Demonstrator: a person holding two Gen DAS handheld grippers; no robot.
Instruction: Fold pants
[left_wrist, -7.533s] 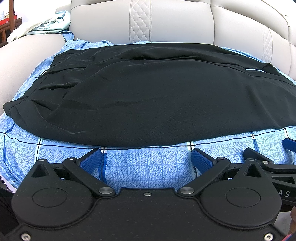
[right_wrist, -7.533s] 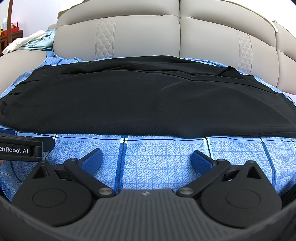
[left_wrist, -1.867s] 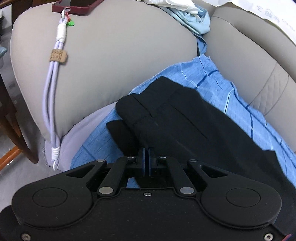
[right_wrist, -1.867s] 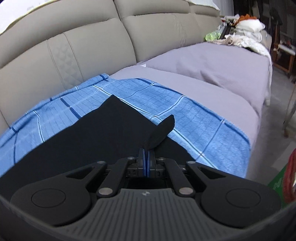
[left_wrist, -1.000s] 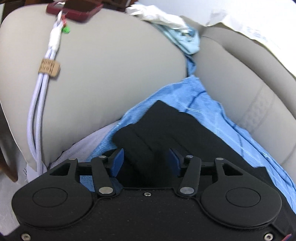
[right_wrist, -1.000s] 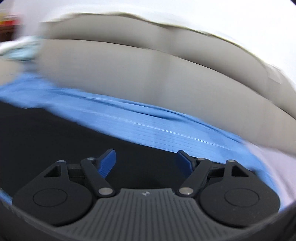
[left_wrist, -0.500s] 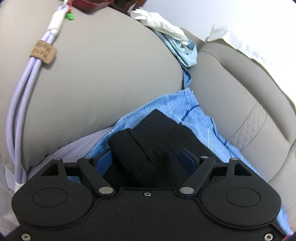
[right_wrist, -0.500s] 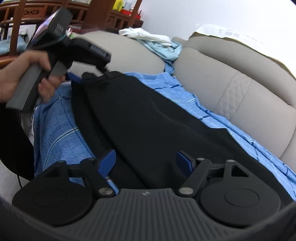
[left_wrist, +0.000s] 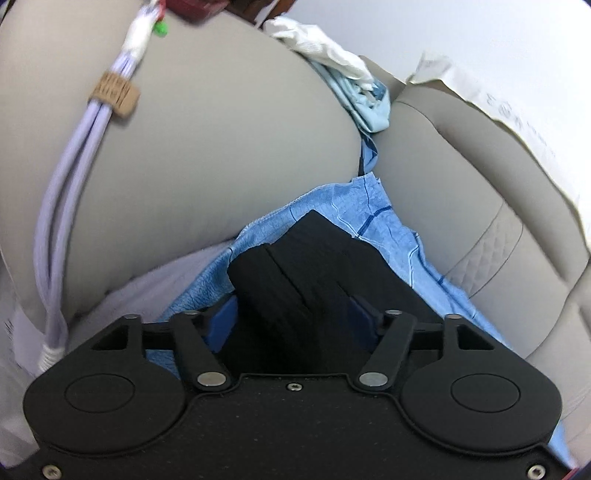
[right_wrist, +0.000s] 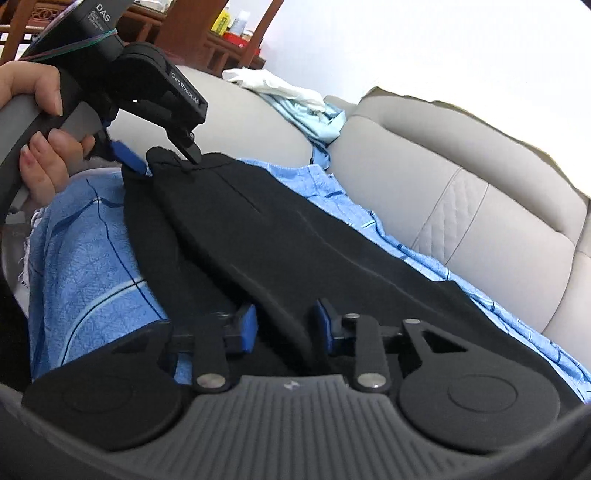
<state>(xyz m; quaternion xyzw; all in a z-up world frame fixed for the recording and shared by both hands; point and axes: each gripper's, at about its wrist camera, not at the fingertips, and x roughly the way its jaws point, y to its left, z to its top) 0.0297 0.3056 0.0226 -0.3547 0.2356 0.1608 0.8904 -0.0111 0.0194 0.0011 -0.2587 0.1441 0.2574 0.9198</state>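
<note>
- While lengthwise halving done: black fabric pants (right_wrist: 266, 236) on blue checked cloth (right_wrist: 85, 258).
- Left gripper (left_wrist: 291, 317), right gripper (right_wrist: 284, 325): parted, straddling fabric.
- Crosswise folds outstanding.

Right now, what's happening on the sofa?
A person is folding black pants laid on a blue checked cloth over a grey sofa. The left gripper has its fingers open around the bunched end of the pants near the armrest. The right gripper straddles a raised fold further along, fingers partly closed and not visibly clamped. Neither end is lifted yet.
</note>
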